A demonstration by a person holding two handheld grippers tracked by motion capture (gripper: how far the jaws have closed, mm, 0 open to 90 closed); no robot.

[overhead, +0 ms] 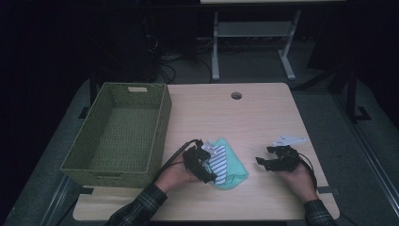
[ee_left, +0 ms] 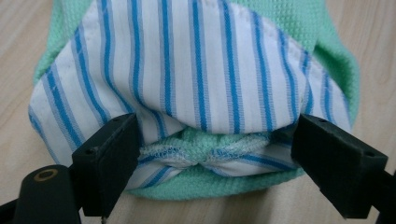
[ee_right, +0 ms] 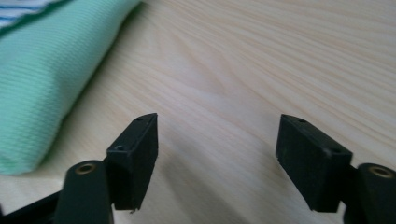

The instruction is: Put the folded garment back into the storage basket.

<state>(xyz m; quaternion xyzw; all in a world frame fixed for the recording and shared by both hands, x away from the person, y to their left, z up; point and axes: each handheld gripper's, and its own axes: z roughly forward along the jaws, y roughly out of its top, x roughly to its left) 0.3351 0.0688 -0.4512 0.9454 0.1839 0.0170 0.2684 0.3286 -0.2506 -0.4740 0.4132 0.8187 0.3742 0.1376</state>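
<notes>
Up close, the left gripper (ee_left: 212, 154) straddles the folded green cloth (ee_left: 299, 23) with its blue-striped white panel, jaws wide, pads barely clear of the fabric's sides. Nearby, the right gripper (ee_right: 217, 154) hangs open over bare table (ee_right: 261, 56). Overhead, a wicker basket (overhead: 117, 132) sits left.

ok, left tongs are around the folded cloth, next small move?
Probably close the left tongs on the folded cloth: its striped and green edge lies between the open jaws, not yet pinched. The right tongs stand open over bare table, and the basket waits at the left.
</notes>
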